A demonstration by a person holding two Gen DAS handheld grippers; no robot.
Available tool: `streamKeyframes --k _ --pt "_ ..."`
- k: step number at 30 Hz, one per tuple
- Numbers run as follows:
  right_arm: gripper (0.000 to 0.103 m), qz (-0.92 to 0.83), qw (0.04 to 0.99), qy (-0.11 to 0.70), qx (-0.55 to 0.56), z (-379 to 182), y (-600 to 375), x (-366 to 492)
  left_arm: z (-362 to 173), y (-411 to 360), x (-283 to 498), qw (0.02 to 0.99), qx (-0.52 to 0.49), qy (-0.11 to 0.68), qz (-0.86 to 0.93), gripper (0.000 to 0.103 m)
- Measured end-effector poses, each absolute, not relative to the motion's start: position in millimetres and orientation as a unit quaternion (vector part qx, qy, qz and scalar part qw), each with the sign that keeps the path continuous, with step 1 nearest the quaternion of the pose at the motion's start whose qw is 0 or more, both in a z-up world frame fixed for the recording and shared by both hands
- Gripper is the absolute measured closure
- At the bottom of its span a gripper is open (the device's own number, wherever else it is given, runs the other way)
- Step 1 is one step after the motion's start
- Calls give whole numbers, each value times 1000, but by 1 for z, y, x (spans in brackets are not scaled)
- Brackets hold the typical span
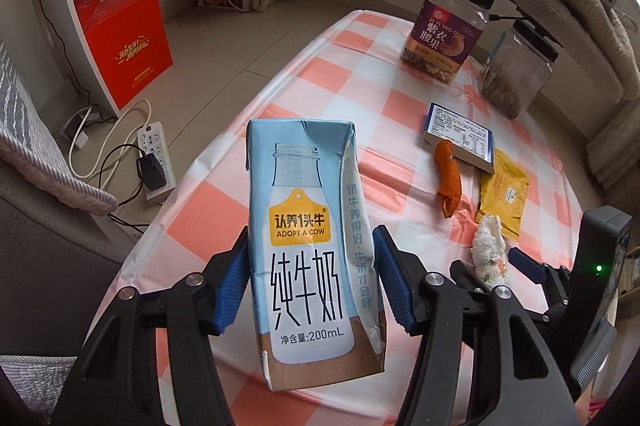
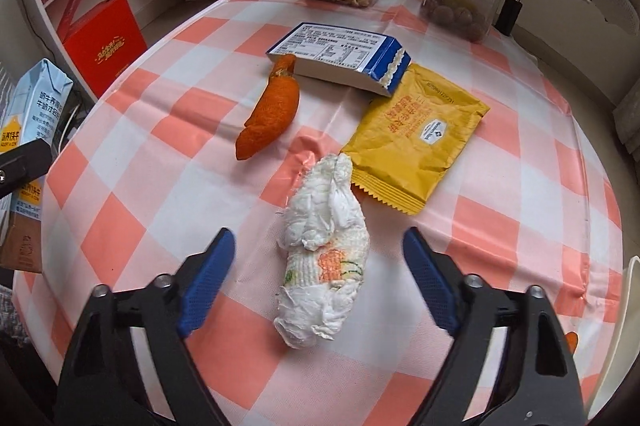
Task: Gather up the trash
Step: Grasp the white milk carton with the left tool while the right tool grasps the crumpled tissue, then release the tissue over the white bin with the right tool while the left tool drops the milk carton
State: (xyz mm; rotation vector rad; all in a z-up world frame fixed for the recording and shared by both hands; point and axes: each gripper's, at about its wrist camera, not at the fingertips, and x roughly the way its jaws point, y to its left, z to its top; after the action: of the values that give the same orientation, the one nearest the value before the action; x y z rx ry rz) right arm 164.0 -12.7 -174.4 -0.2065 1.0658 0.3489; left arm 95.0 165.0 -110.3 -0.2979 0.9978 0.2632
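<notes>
Two grippers were at work. Nearest, our left gripper (image 1: 312, 278) was clenched on the milk carton (image 1: 308, 246), lifted clear of the checked tablecloth (image 2: 520, 226). Our right gripper (image 2: 320, 286) hung released, jaws straddling the crumpled tissue (image 2: 324, 258) without touching it. Beyond lay the yellow sachet (image 2: 416, 133), the orange peel (image 2: 272, 113) and the blue-white box (image 2: 340, 57); two jars stood farthest. We judged the tissue pickup in hand: next, lower and close.
</notes>
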Motion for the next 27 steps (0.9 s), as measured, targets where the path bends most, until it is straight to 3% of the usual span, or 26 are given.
streamKeyframes --k 1,2,3,18,27 --pt "49 173 839 507 -93 -175 -13 164 -111 166 94 859 -142 475 126 44" --pt "65 175 842 502 -90 -173 -13 163 -111 166 94 860 -141 475 127 44" --pt "67 173 846 496 -92 -171 -13 162 -111 166 93 860 -140 474 128 44" --pt "68 200 883 424 -12 -87 -43 140 -70 149 89 892 -142 411 122 44" --pt "68 164 900 403 -9 -70 -80 132 -53 110 92 909 -125 389 85 44"
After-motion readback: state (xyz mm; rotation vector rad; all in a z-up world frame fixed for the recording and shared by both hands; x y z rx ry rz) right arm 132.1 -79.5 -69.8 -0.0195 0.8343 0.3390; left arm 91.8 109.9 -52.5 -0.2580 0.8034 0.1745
